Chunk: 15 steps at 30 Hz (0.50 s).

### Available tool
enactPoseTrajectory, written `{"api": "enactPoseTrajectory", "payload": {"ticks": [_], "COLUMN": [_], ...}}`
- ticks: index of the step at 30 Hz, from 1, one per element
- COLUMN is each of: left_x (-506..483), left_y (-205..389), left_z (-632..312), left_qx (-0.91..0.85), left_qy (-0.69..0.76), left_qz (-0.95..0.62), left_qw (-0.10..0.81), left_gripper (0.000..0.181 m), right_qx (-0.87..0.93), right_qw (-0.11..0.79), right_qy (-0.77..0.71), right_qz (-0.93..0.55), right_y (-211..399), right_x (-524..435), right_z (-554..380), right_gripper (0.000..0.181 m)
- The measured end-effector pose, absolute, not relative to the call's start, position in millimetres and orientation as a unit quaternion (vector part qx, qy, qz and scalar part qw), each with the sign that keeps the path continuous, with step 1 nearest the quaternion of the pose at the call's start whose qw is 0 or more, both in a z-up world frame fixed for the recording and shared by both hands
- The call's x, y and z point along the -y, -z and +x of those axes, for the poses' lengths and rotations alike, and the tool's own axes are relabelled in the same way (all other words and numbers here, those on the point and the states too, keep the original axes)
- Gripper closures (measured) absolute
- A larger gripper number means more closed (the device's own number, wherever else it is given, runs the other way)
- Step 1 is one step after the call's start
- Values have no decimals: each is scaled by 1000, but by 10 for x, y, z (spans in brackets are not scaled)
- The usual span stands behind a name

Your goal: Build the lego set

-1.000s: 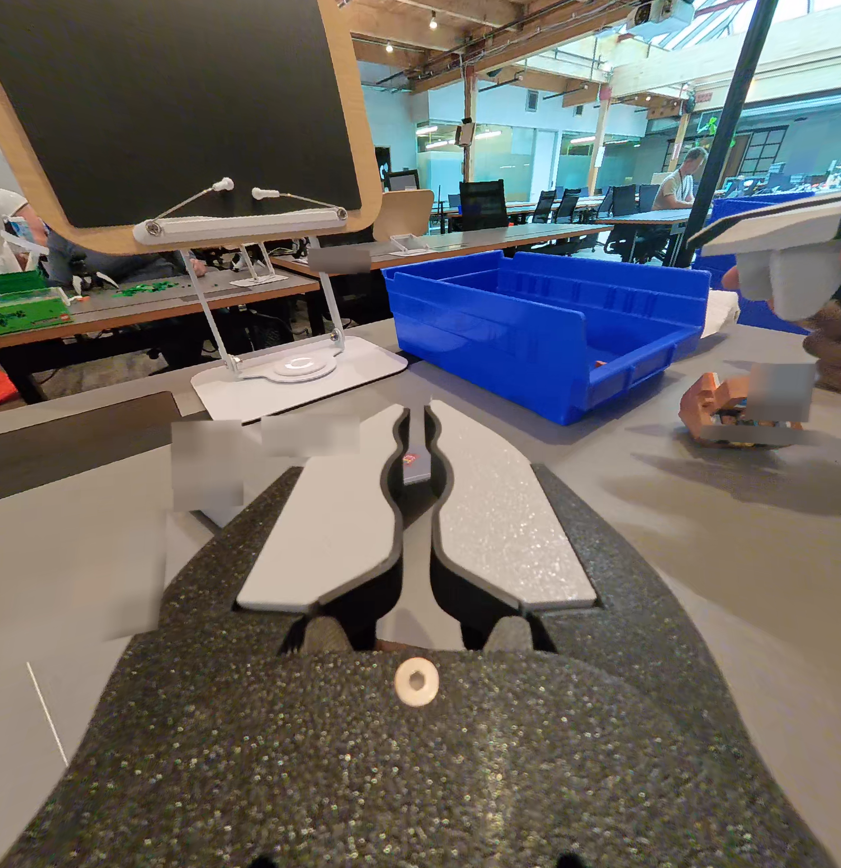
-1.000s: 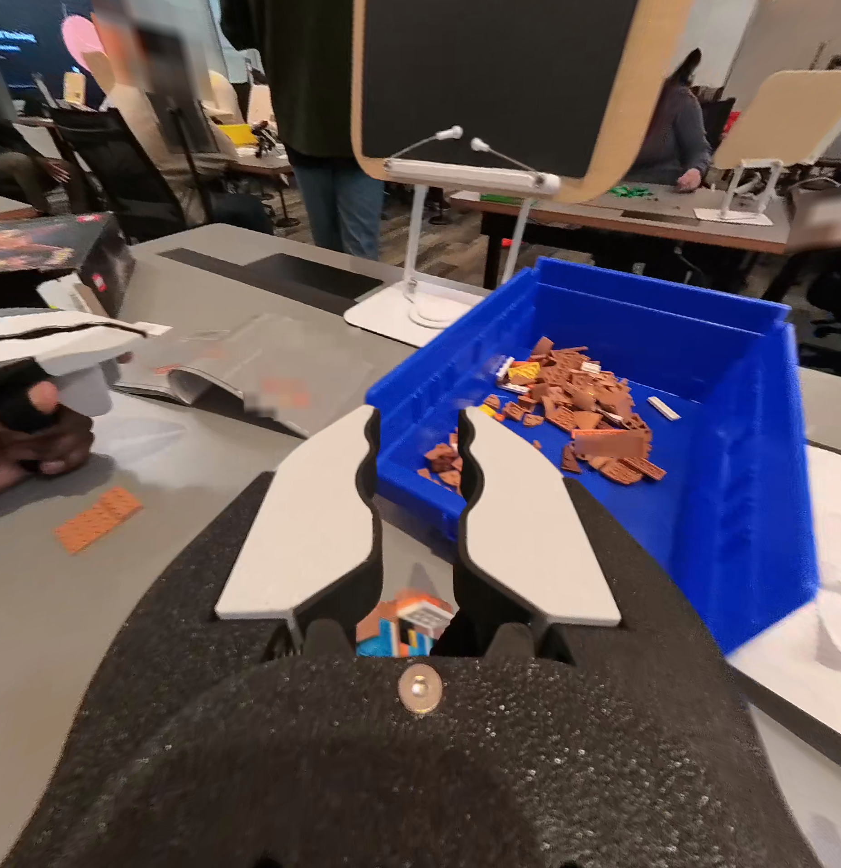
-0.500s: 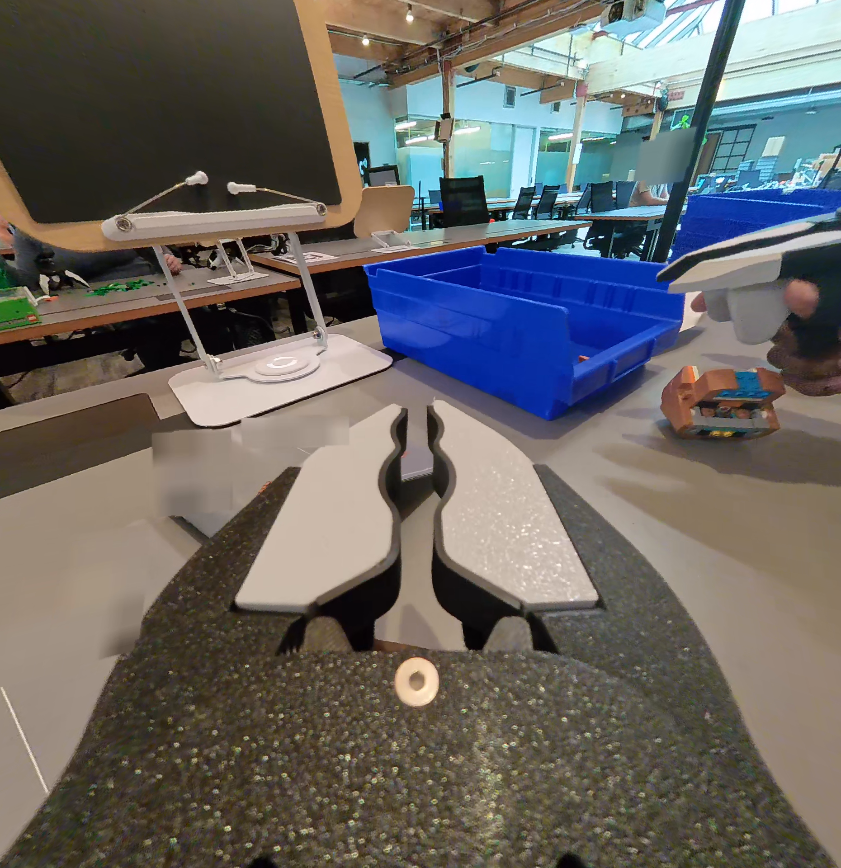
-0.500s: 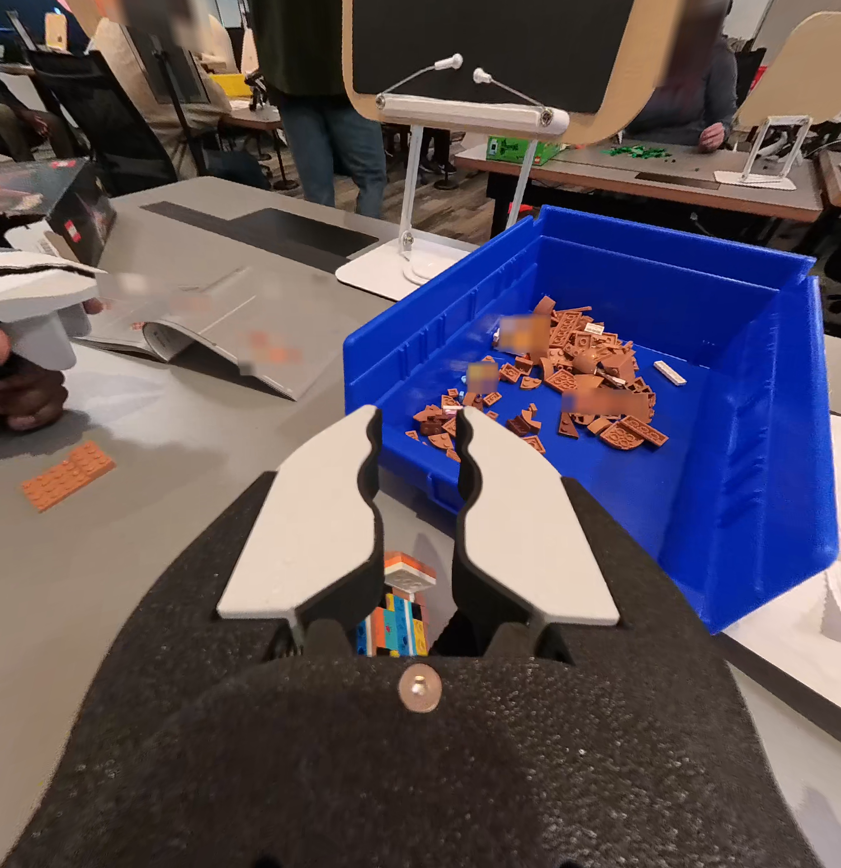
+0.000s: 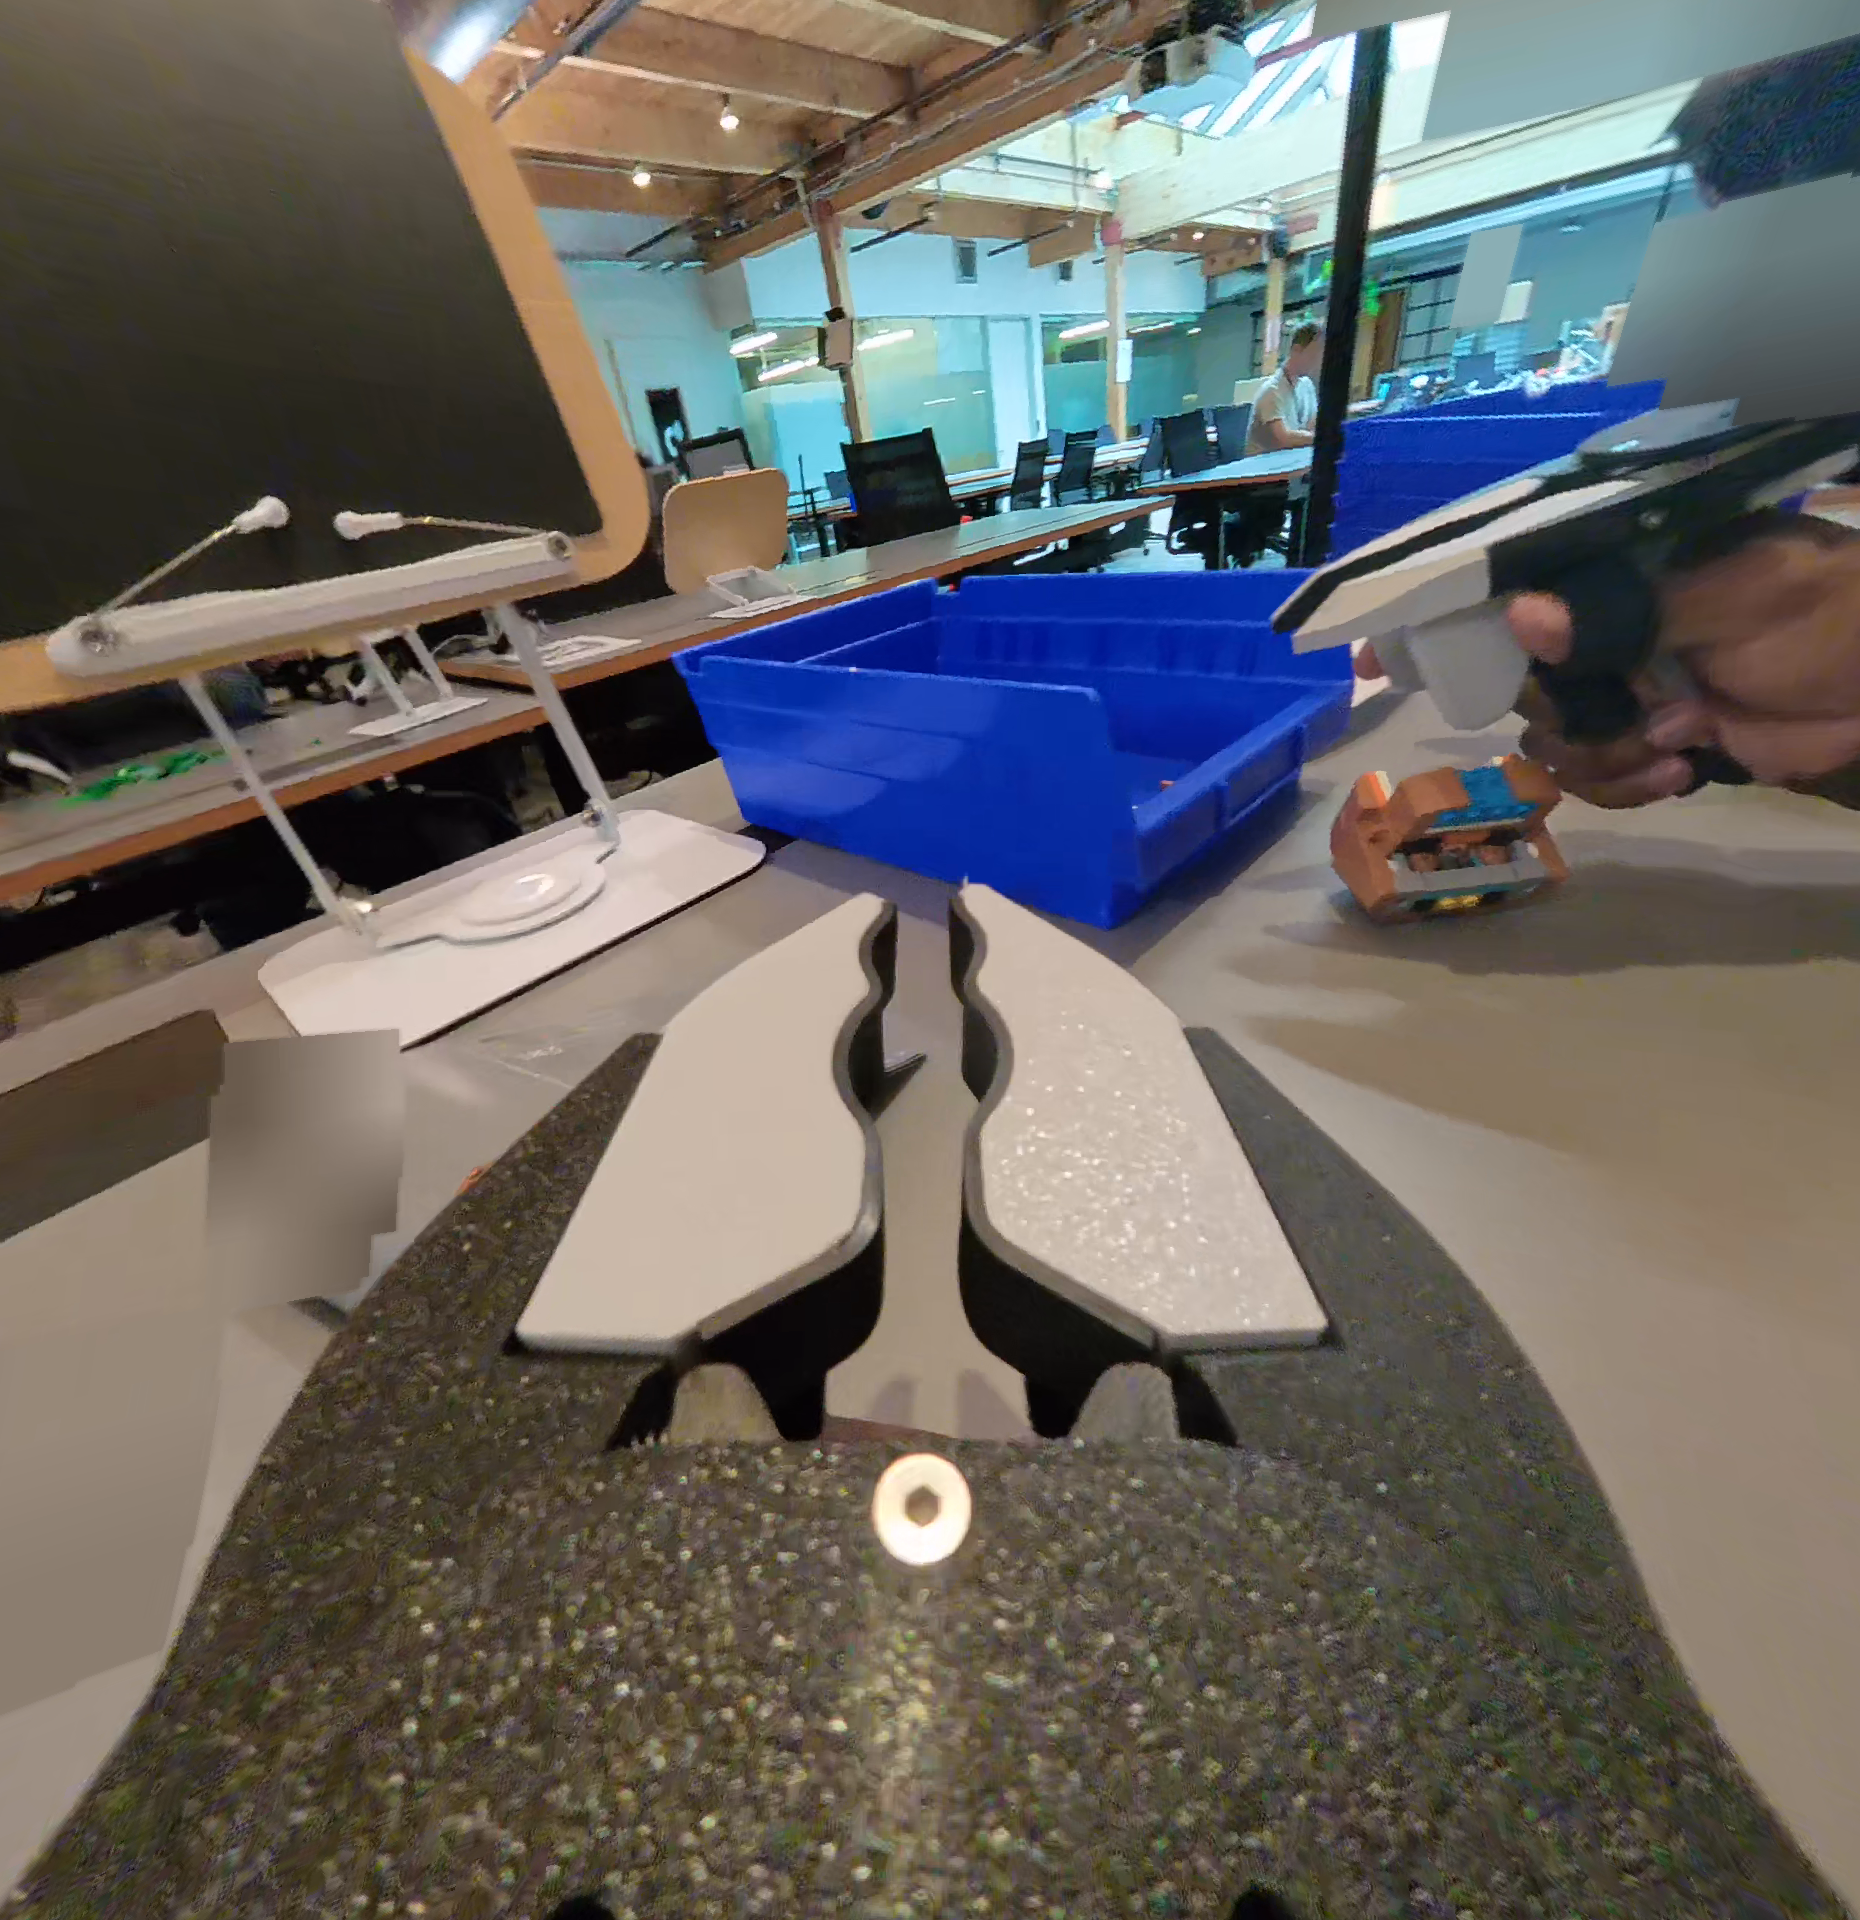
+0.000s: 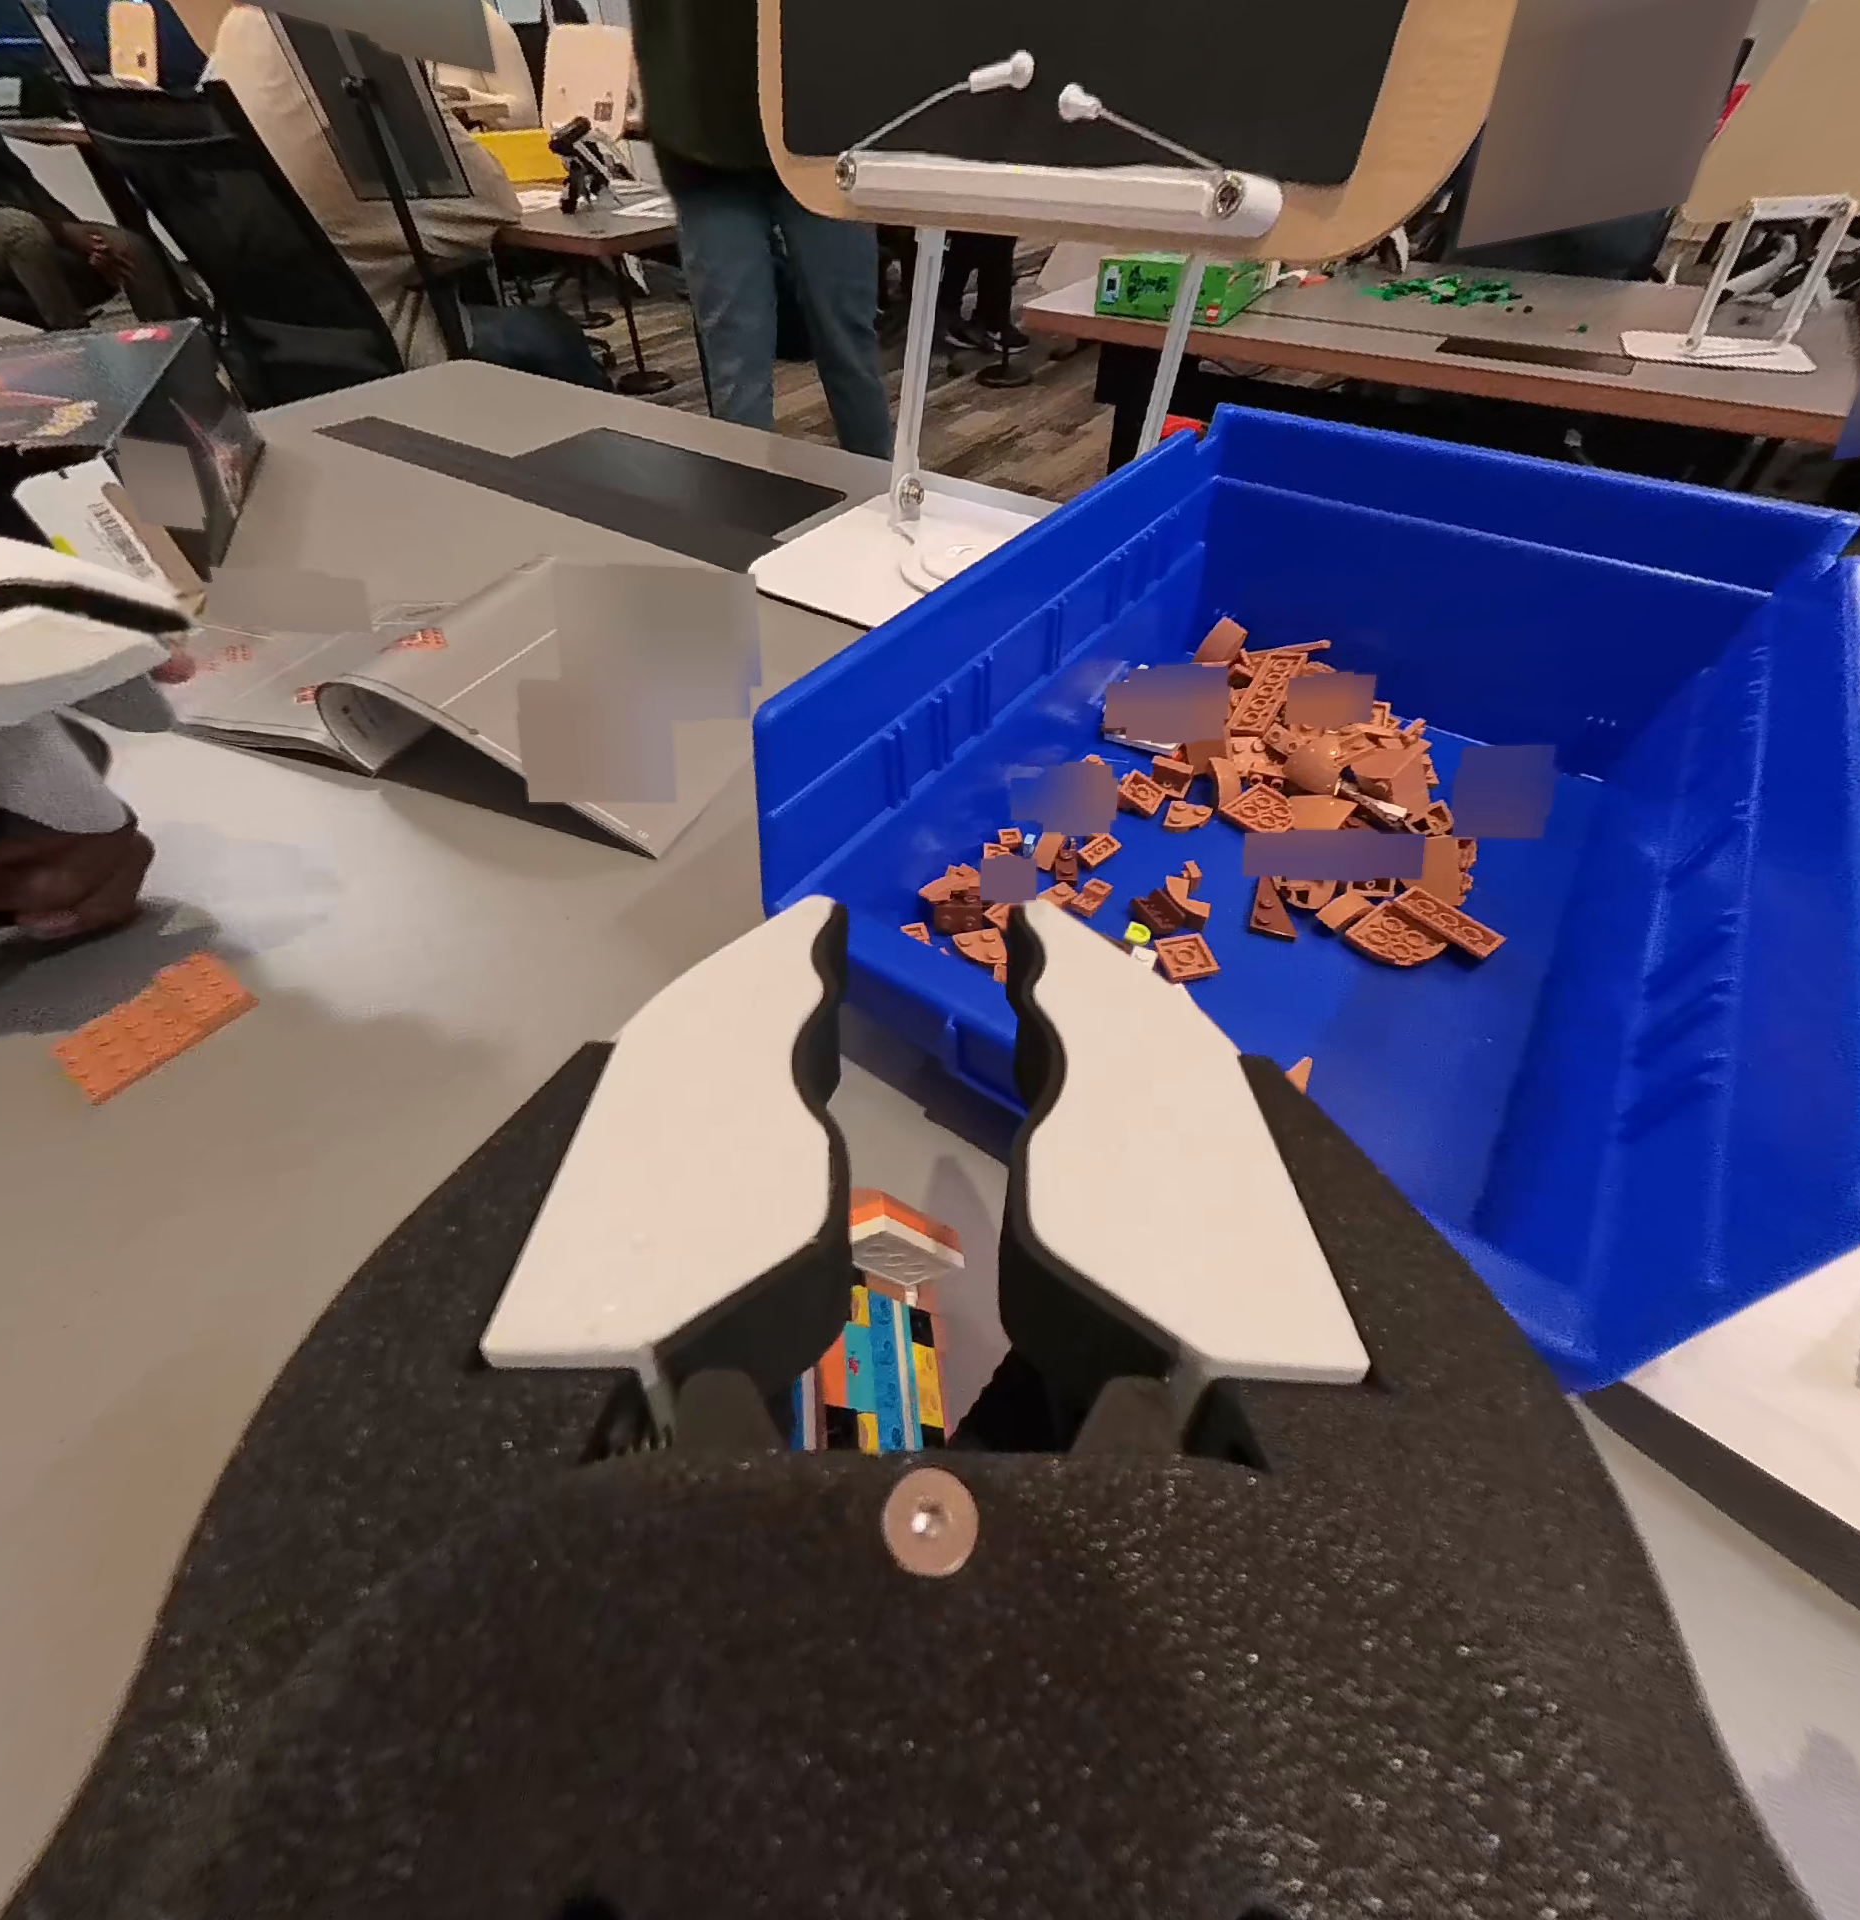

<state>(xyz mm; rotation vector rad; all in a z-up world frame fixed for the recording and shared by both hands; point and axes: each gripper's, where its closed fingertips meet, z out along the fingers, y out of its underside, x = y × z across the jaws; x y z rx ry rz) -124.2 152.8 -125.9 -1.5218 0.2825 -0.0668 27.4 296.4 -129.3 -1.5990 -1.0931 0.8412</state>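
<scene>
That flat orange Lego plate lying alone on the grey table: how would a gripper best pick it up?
The flat orange Lego plate lies flat and thin, so come from straight above and pinch its two long edges across the narrow width; its top offers nothing to grip. The grey table around it looks clear.

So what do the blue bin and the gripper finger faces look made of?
The blue bin looks like moulded plastic: glossy, uniform colour, ribbed walls. The right gripper has matte pale finger faces over black backing, probably plastic or foam. On the left gripper the faces look grainy, slightly sparkling.
</scene>
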Motion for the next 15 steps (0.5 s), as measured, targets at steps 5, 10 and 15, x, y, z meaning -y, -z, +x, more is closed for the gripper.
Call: {"api": "enactPoseTrajectory", "payload": {"ticks": [5, 10, 15], "left_x": [-1469, -1463, -1481], "left_y": [1280, 1274, 1283], "left_z": [-1038, -1038, -1040], "left_qx": [-189, -181, -178], "left_qy": [2, 12, 11], "left_qz": [-676, -677, -681], "left_qw": [712, 713, 710], "left_gripper": [172, 172, 172], "right_qx": [458, 463, 455], "right_qw": [482, 471, 470], "right_qy": [-346, -348, -360], "right_qz": [-662, -665, -666], "right_y": [1366, 1441, 1430], "right_x": [-2925, -2912, -2938], "right_z": [233, 205, 228], "right_gripper": [152, 152, 153]}}
